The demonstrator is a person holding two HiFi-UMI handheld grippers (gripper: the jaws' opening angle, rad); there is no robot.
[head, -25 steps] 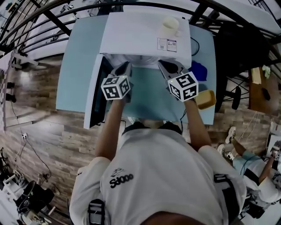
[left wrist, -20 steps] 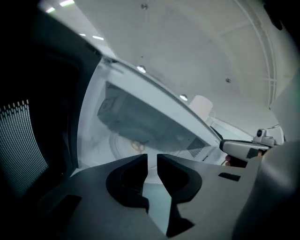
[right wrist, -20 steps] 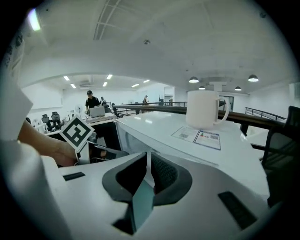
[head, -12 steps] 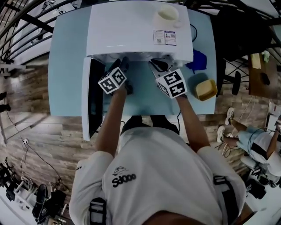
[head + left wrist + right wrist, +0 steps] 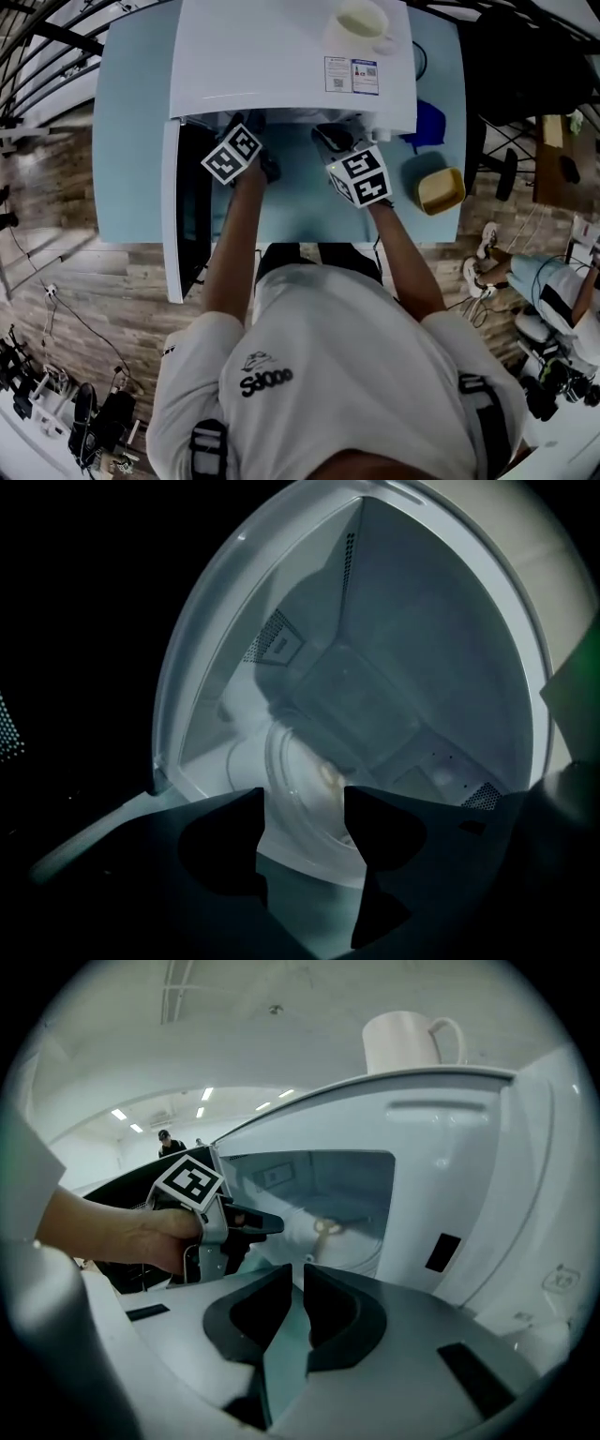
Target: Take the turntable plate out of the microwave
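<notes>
Head view shows the microwave [image 5: 281,56] with its door [image 5: 172,234] swung open at left. Our left gripper [image 5: 302,822] has dropped to the cavity mouth. Its jaws, just opened, stand wide apart, the turntable plate [image 5: 298,766] lying untouched inside beyond them. Our right gripper [image 5: 297,1302], also lower, holds its jaws together, empty.

I see the microwave [image 5: 272,56] glossy white, its plate [image 5: 300,761] clear smooth glass (a little shiny); the floor [image 5: 94,281] is wood planks.
</notes>
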